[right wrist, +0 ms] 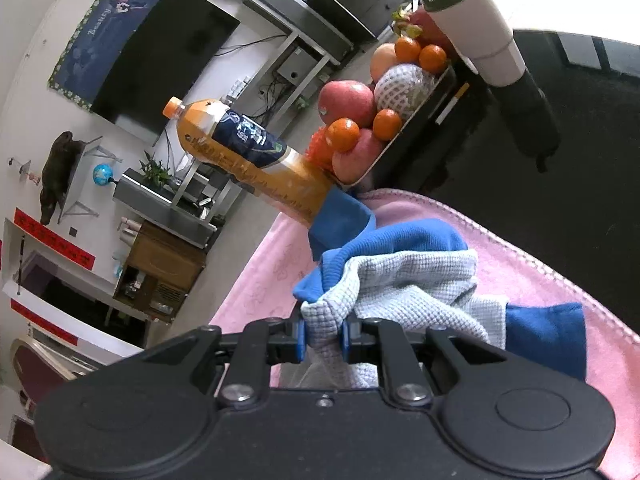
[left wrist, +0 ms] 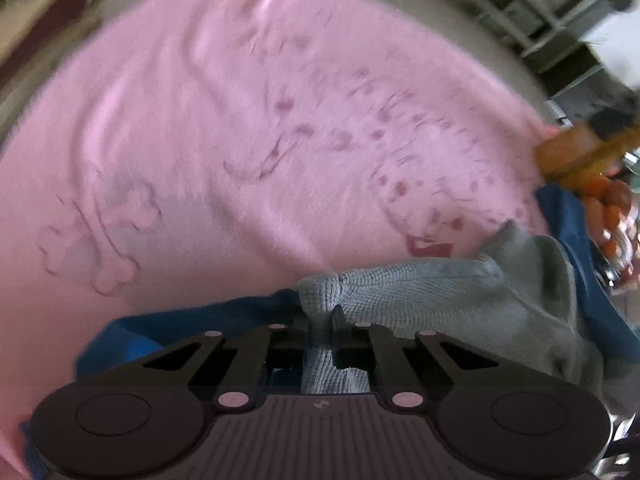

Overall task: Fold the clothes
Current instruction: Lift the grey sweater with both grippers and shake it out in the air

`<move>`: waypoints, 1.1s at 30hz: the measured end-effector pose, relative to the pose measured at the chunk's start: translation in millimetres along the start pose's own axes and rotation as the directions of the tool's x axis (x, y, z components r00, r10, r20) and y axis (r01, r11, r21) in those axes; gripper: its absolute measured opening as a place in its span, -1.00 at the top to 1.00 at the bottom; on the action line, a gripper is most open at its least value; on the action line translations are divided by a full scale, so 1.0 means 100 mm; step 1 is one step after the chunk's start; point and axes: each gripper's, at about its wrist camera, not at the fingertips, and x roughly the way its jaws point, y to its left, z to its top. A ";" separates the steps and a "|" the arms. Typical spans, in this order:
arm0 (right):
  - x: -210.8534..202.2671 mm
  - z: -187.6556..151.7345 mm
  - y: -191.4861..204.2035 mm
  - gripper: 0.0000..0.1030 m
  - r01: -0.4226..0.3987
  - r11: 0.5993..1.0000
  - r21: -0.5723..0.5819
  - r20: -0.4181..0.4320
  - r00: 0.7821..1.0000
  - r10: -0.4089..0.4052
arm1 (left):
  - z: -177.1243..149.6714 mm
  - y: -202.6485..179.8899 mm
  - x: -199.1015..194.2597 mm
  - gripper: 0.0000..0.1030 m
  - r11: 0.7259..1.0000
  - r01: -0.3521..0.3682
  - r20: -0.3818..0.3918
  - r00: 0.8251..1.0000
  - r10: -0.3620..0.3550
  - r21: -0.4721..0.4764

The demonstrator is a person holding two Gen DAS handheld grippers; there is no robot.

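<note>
The left gripper (left wrist: pixel 320 322) is clenching a bunched corner of the grey waffle-knit garment (left wrist: pixel 432 292), its jaws closed tight on the fabric. The right gripper (right wrist: pixel 323 334) is likewise gripping the grey waffle-knit garment (right wrist: pixel 404 284), with a pinched fold of the knit standing between its jaws.

Landmark: the pink blanket (left wrist: pixel 224 120), printed with bones and a spotted animal figure.

- The garment is lying on the pink blanket (right wrist: pixel 540 280), near its edge, crumpled rather than flat.
- The blue garment (left wrist: pixel 200 322) is lying directly under and beside the grey one, also on the blanket. In the right wrist view the blue garment (right wrist: pixel 400 236) is wrapping around the far side of the grey knit, and a further blue part is showing at the near right.
- The orange drink bottle (right wrist: pixel 248 156) is standing just beyond the blanket's far edge, next to the blue fabric.
- The fruit tray (right wrist: pixel 420 120), holding apples and oranges, is sitting beside the bottle, just past the blanket on the dark tabletop (right wrist: pixel 560 200).
- The white tumbler with a green lid (right wrist: pixel 472 24) is standing past the tray, well apart from the blanket.

The left wrist view is motion-blurred.
</note>
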 end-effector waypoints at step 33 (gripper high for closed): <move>-1.58 0.96 2.24 0.73 -0.329 0.926 -0.184 0.202 0.910 0.363 | 1.02 -0.12 -3.23 0.82 0.991 -0.054 0.777 0.626 -0.064 0.124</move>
